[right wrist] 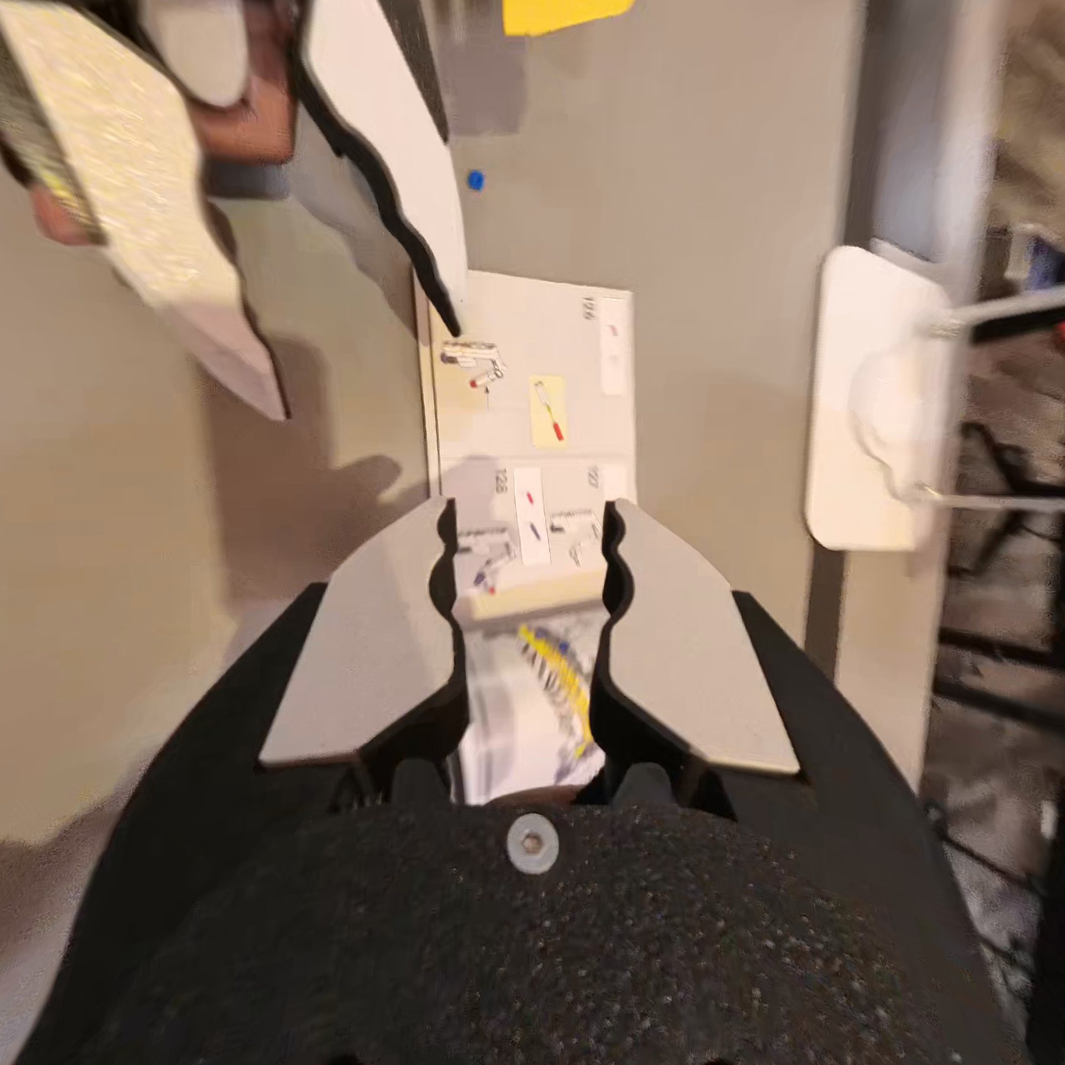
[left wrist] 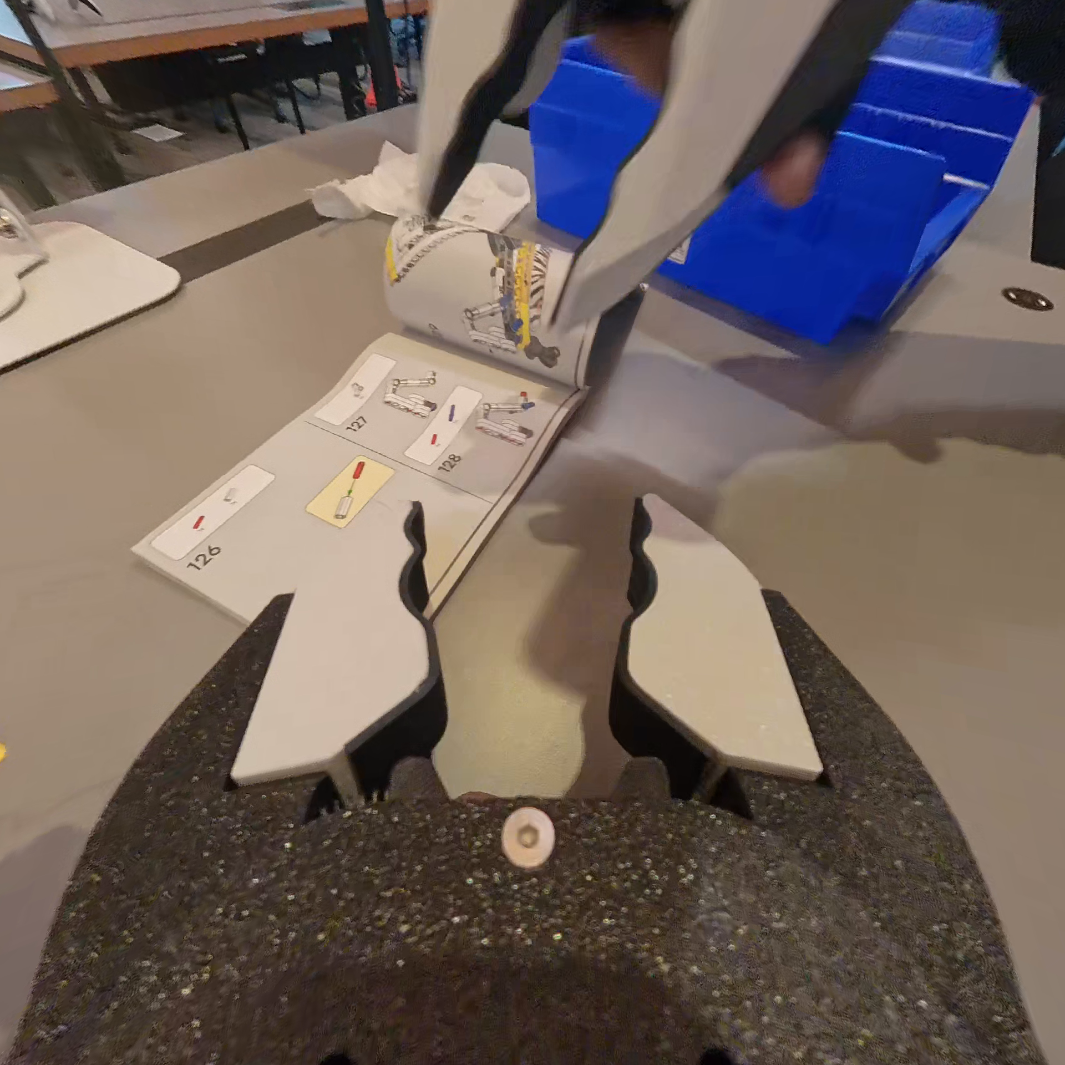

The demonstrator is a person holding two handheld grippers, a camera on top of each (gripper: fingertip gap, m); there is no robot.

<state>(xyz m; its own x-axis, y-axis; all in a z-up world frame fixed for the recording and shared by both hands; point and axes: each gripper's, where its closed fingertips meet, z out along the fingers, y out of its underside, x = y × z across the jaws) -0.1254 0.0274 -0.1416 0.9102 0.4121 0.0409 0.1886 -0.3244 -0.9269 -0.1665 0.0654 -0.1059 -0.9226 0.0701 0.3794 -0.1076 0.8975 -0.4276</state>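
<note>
An open instruction booklet [left wrist: 323, 472] lies on the grey table [left wrist: 173, 403]. One page [left wrist: 461, 276] curls up from its spine. My left gripper [left wrist: 529, 507] is open and empty, low over the booklet's near right edge. Its left finger [left wrist: 346, 634] overlaps the flat page. My right gripper [left wrist: 501, 259] comes in from the far side, open, with its fingertips either side of the curled page. In the right wrist view the right gripper [right wrist: 530, 507] is open. The curled page [right wrist: 536, 691] stands loose between its fingers, above the flat booklet [right wrist: 547, 346]. The left gripper [right wrist: 369, 373] shows at upper left, open.
Blue storage bins [left wrist: 807, 201] stand behind the booklet on the right. Crumpled white paper [left wrist: 374, 184] lies behind it. A white flat stand base [left wrist: 75, 288] sits at the left; it also shows in the right wrist view [right wrist: 864, 403]. A small blue piece [right wrist: 475, 180] lies on the table. The left gripper's tips are roughly 8 cm from the right gripper's.
</note>
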